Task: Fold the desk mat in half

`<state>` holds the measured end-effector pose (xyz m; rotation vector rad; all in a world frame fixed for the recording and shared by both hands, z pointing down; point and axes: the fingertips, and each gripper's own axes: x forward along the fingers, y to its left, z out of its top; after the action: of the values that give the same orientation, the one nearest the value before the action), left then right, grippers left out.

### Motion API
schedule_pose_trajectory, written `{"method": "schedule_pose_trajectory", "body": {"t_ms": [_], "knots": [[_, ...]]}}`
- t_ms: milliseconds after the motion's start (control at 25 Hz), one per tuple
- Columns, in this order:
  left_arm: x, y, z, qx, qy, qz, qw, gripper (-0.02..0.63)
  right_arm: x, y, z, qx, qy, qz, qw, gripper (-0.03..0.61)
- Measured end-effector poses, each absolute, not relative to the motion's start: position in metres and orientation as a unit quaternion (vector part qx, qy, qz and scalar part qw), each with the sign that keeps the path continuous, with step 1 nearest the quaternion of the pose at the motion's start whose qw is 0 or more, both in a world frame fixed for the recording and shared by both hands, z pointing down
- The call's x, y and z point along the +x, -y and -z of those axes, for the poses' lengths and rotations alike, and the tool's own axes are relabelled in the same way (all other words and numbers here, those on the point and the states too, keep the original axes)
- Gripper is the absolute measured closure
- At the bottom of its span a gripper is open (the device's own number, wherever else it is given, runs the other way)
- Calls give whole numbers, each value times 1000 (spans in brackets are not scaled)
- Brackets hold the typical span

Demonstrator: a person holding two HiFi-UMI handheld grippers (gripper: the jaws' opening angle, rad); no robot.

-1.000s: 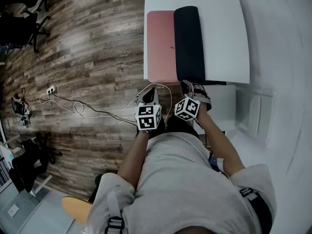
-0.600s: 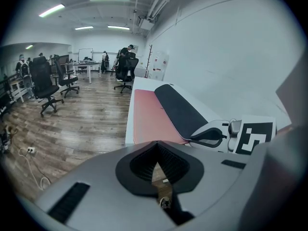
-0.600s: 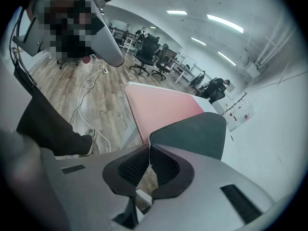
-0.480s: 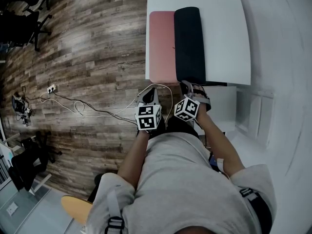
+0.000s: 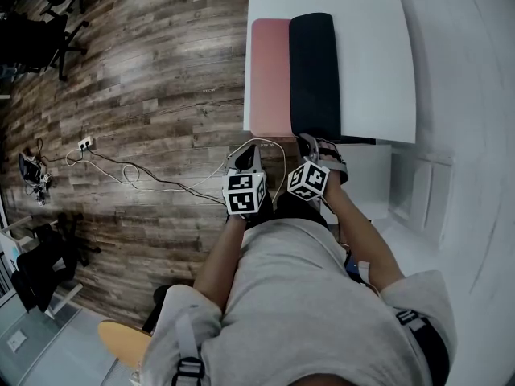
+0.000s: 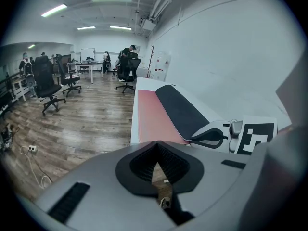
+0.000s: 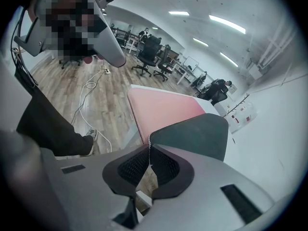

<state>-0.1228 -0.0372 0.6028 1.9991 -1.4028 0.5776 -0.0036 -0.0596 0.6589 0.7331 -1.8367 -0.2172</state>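
Pink desk mat (image 5: pixel 269 79), dark flap (image 5: pixel 314 71) pinched by right gripper (image 5: pixel 309 141), left gripper (image 5: pixel 248 151) clenched empty; a one-corner pull may skew the fold

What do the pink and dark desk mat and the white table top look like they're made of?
The desk mat, pink one face, dark the other: likely faux leather or similar soft sheet, matte; it bends in a rounded fold and has a stitched edge. The white table: probably laminate or painted board, smooth, faint sheen; which one isn't clear.
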Motion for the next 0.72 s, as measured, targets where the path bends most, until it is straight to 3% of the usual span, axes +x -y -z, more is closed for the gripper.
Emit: {"method": "schedule_pose_trajectory", "body": {"t_ms": [720], "knots": [[-136,36,-605,754,533,-219,316,603,-24,62,-658,296,779,94,544,528]]}}
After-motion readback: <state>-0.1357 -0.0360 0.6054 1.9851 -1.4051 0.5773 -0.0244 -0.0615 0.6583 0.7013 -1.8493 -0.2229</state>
